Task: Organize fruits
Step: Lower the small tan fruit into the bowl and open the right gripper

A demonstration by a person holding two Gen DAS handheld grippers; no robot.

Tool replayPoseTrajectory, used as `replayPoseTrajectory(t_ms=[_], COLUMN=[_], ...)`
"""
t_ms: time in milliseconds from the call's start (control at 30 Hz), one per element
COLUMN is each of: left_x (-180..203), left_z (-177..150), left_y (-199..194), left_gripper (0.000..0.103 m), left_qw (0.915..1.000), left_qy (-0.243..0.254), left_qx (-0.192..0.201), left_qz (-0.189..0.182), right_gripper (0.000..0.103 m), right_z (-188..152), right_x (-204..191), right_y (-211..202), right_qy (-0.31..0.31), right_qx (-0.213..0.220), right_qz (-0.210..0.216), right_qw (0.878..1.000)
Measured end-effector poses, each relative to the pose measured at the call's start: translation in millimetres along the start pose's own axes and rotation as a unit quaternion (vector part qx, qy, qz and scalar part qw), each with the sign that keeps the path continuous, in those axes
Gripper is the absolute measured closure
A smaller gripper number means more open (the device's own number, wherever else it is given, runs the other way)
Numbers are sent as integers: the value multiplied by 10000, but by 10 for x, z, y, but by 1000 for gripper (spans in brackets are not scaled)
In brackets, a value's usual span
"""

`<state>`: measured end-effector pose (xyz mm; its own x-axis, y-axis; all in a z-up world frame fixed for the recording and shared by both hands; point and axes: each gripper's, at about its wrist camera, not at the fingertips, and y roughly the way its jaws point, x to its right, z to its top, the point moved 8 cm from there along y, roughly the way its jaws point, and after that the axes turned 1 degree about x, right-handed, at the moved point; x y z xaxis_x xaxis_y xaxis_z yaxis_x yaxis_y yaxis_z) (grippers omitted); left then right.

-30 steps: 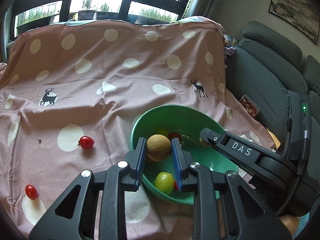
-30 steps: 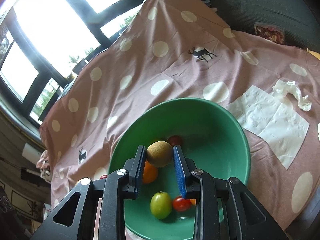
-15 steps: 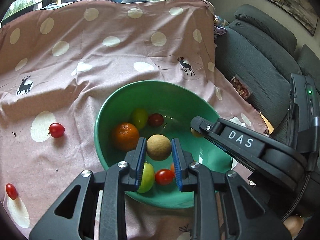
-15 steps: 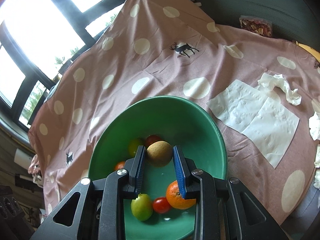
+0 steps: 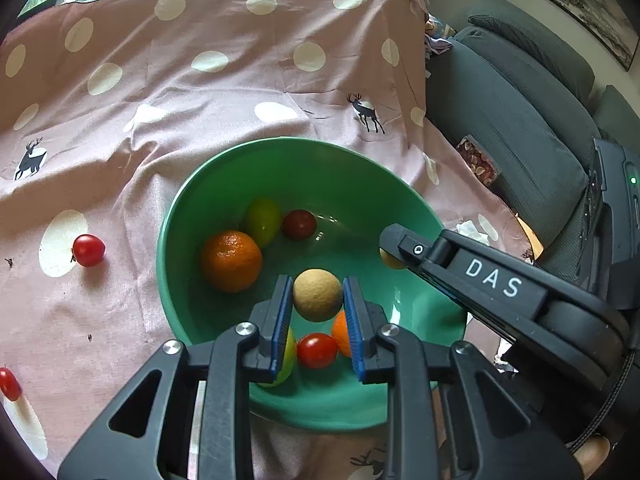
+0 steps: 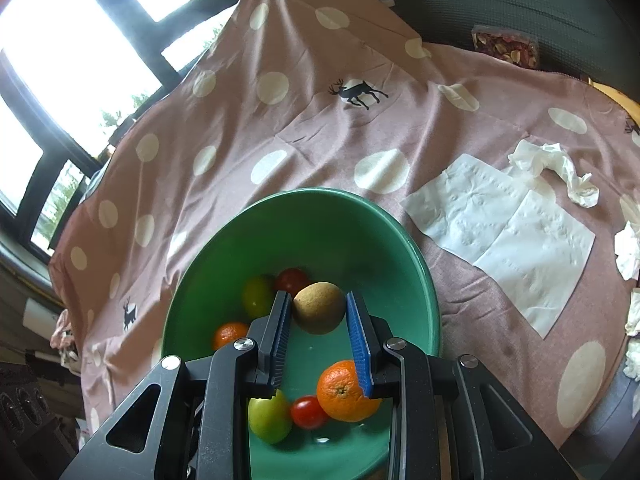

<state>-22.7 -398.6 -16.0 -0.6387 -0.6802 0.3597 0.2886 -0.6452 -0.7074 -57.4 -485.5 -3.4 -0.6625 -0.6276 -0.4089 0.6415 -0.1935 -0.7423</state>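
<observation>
A green bowl (image 5: pixel 192 216) sits on the pink dotted cloth and holds oranges (image 5: pixel 231 261), green fruits (image 5: pixel 263 220) and cherry tomatoes (image 5: pixel 299 224). My left gripper (image 5: pixel 318 300) is shut on a tan round fruit (image 5: pixel 318 295), held over the bowl. My right gripper (image 6: pixel 318 309) is shut on another tan round fruit (image 6: pixel 319 307), also over the bowl (image 6: pixel 424 276); that gripper shows in the left wrist view (image 5: pixel 480 280) across the bowl's right rim. Two cherry tomatoes (image 5: pixel 88 250) lie on the cloth left of the bowl.
White paper towels (image 6: pixel 508 232) and crumpled tissues (image 6: pixel 560 168) lie on the cloth right of the bowl. A dark grey sofa (image 5: pixel 520 120) stands at the right, with a snack packet (image 6: pixel 506 44) on it. Windows are behind the table.
Both grippers have moved forward and lower over the bowl, each still holding its tan fruit. More of the bowl's inside shows now.
</observation>
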Motion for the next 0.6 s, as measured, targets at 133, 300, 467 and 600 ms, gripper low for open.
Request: replayPoseTrajectory(t_ms=[133,300,467,600], left_x=[-4,-12,-32,-37], left_z=[-15,-20,-26,-29], left_y=[31,63,86,92], left_gripper=[78,78,78,78], left_qw=[10000,10000,9998,9998], left_qy=[3,25,64,35], left_qx=[-53,-85,-125,-158], left_qz=[-1,33,103,142], right_gripper=[72,72,72,72], right_z=[-1,4,1,-4], right_x=[11,22,21,21], right_y=[-4,0,2,5], right_qy=[-23,-61,-86,-121], right_qx=[15,21,19,11], right_qz=[-70,-137,-156,-189], right_qw=[10000,9999,9998,9997])
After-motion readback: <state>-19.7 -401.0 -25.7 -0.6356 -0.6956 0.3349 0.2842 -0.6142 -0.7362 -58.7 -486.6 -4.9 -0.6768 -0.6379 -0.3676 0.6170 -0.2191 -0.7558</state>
